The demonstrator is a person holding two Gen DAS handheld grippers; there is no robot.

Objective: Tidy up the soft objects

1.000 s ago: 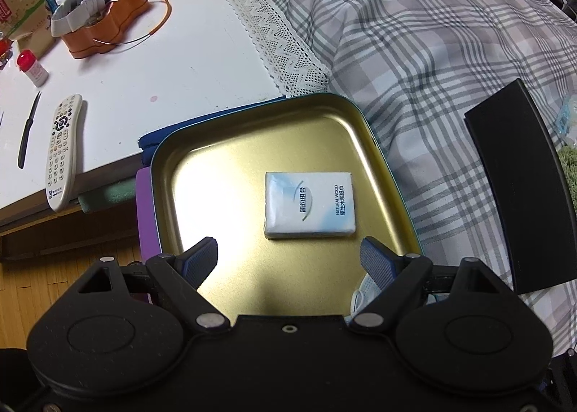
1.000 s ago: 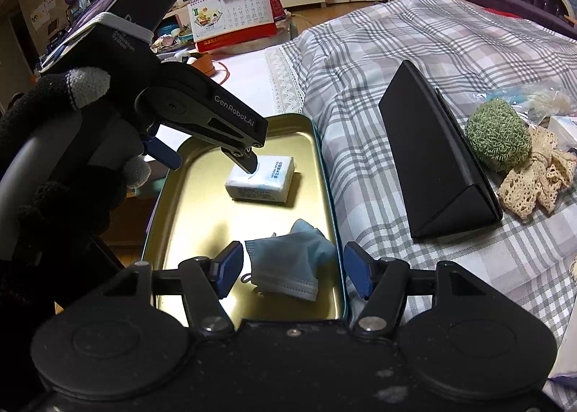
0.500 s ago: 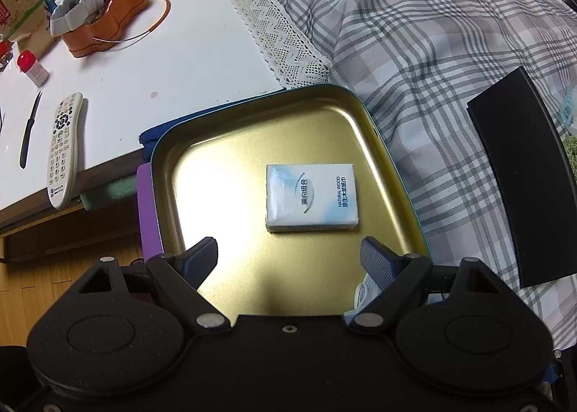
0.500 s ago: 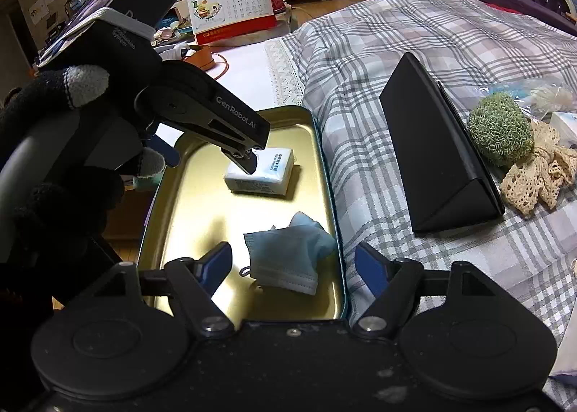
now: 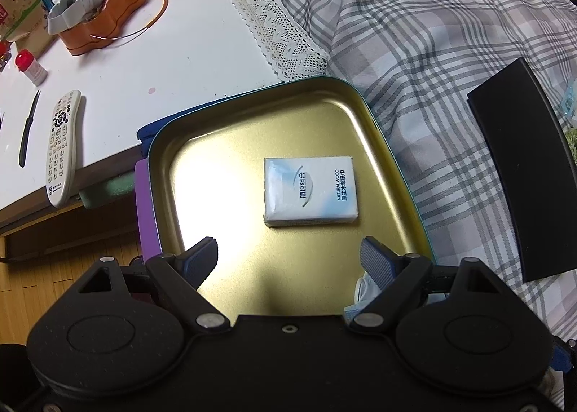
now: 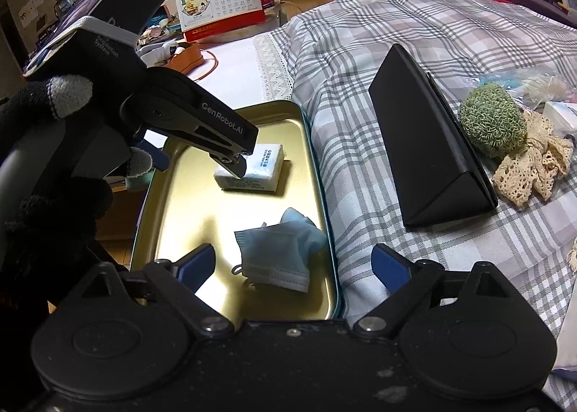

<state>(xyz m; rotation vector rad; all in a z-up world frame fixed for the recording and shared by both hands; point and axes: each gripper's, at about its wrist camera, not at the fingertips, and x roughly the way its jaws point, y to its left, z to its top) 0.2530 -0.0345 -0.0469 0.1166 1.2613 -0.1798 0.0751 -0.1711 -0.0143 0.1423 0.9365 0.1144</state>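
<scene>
In the left wrist view, the left claw (image 5: 289, 257) stood released at the bottom of the frame, and the tissue pack (image 5: 311, 191) lay in the gold tray (image 5: 393, 167) at centre. In the right wrist view, the right claw (image 6: 293, 265) was also released, holding nothing, and the blue face mask (image 6: 279, 253) lay in the tray's lower part.

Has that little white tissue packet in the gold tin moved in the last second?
No. The tissue pack lies at the same spot in the gold tin, equally far from its rims; only the camera view shifted slightly.
</scene>
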